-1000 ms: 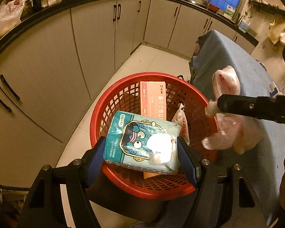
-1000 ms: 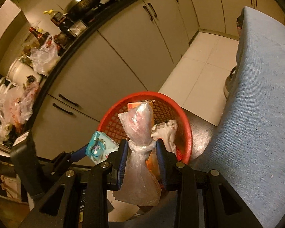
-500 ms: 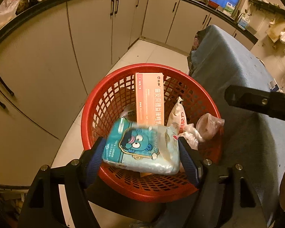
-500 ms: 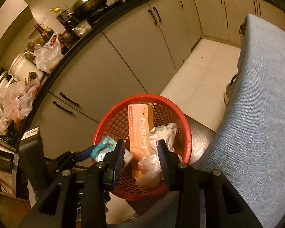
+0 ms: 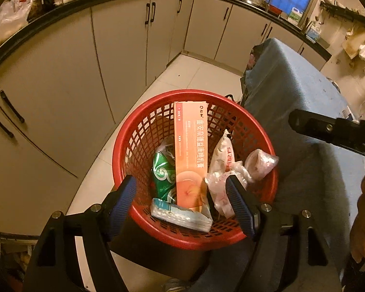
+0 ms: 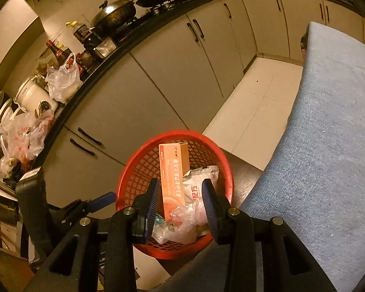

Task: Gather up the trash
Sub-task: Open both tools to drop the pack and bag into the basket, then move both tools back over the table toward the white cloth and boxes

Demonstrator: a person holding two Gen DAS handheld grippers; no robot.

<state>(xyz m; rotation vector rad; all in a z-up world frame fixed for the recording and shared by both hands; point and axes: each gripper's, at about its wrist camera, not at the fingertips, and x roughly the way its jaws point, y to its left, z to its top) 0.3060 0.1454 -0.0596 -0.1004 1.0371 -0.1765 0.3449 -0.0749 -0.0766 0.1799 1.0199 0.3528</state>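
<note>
The left claw is spread and empty above the near rim of the red basket. Between its fingers, the orange box stands on end, long axis running away from the claw. The tissue pack lies crosswise at the box's base. The right claw is also spread, with the knotted plastic bag in the basket below it.

Green packet partly hidden behind orange box — print unreadable. Tissue pack half masked by box foot. Red basket base concealed — support beneath indeterminate.
</note>
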